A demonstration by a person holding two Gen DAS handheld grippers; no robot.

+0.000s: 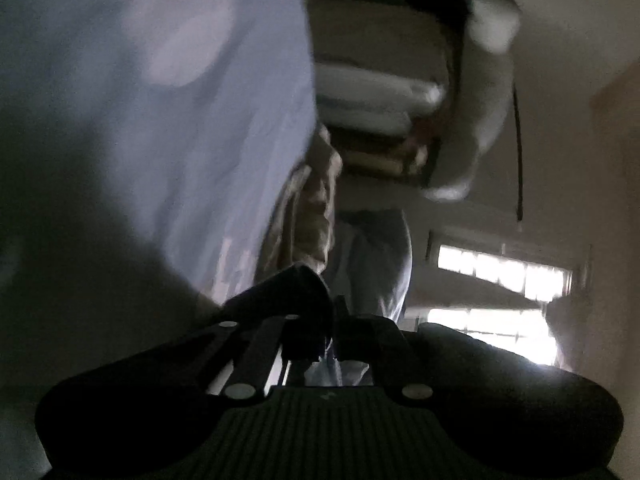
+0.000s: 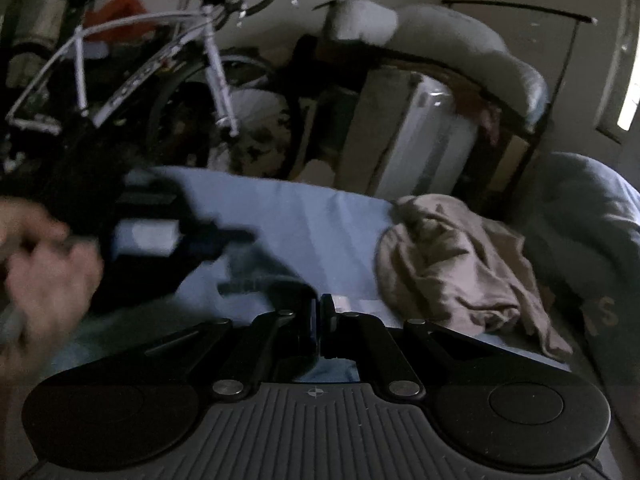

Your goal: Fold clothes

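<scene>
Cloth: I see the beige garment [image 2: 460, 264] crumpled on the blue sheet [image 2: 304, 216]. My right gripper [image 2: 321, 308] is closed, pinching sheet fabric; my left gripper [image 2: 224, 236] is closed too, blurred.

Dim and grainy in both views; glaring window [image 1: 500, 276] as sole bright spot; heavy motion blur on hand [image 2: 44, 264]; fisheye bending and dark corners throughout.

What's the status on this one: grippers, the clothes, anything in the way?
Right gripper shut, over blue sheet. Left gripper shut, blurred; grip unclear. Beige garment crumpled, unfolded, beside grey sweatshirt. Nothing blocking.
</scene>
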